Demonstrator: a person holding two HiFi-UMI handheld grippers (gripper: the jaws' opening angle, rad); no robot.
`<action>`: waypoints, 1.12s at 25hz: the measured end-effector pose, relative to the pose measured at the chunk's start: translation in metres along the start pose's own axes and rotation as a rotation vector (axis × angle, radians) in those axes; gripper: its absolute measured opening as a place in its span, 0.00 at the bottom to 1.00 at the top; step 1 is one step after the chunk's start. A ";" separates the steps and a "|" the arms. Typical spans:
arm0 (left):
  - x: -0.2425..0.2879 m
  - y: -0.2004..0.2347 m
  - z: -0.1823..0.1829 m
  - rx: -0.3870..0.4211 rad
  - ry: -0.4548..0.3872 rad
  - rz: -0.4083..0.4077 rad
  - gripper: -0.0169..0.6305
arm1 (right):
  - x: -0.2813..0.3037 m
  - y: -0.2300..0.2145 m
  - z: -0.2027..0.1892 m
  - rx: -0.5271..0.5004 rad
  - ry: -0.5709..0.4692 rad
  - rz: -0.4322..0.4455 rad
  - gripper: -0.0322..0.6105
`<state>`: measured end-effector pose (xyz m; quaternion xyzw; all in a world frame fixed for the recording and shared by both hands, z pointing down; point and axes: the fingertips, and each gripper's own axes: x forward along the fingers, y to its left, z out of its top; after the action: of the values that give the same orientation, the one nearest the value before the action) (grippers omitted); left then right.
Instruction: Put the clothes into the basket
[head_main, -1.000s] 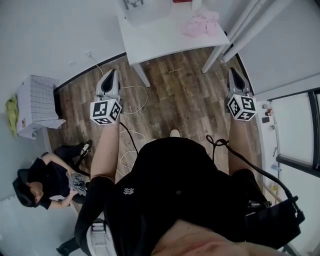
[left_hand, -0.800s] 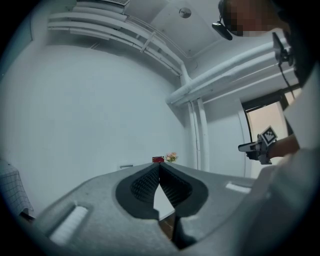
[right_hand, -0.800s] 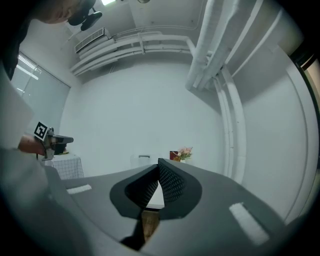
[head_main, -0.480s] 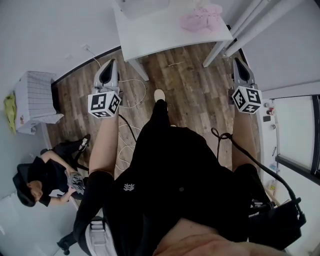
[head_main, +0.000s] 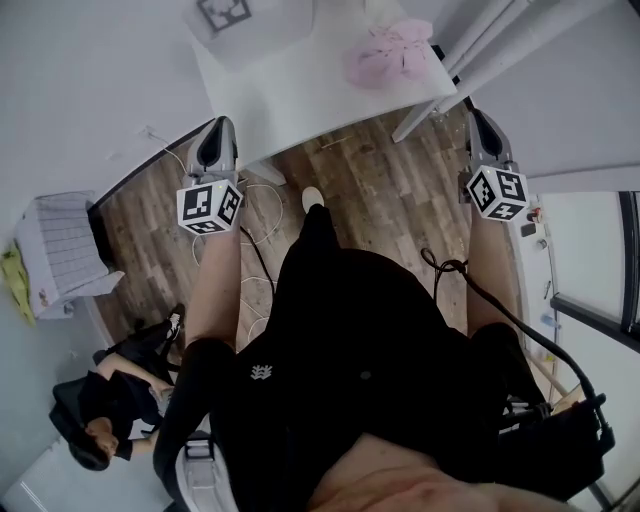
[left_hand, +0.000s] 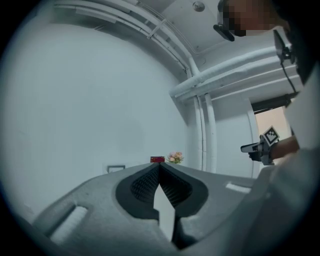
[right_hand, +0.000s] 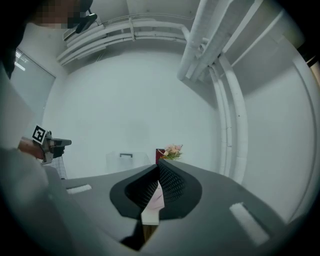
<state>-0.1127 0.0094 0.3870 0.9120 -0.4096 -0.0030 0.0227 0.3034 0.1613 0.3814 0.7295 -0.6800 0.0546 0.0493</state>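
Jaws of left gripper (head_main: 215, 128) and right gripper (head_main: 479, 120) pressed together, empty. Clothes (head_main: 388, 52) seen lying on table (head_main: 290, 95), well ahead. Table drawn nearer than second ago: approach judged under way, nothing grasped yet.

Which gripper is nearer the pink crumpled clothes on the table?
Right. The right gripper is by the white table's corner nearest the pink crumpled clothes; the left gripper is farther, by the opposite corner.

Grey two-jaw left gripper (head_main: 217, 140) with marker cube held forward on outstretched bare left forearm (head_main: 215, 290), jaws closed tip to tip. Matching grey right gripper (head_main: 481, 130) level alongside, well apart, jaws likewise pressed together.
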 end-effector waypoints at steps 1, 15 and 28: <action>0.016 0.004 0.001 -0.004 0.002 -0.011 0.03 | 0.014 -0.003 0.003 0.003 0.003 -0.009 0.05; 0.196 0.046 0.016 0.043 0.034 -0.192 0.03 | 0.198 -0.033 0.016 0.059 0.026 -0.093 0.05; 0.270 0.032 -0.012 -0.015 0.064 -0.227 0.03 | 0.258 -0.067 0.022 0.063 0.039 -0.082 0.05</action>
<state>0.0427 -0.2131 0.4038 0.9520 -0.3026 0.0204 0.0420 0.3889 -0.0921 0.3974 0.7568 -0.6464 0.0879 0.0418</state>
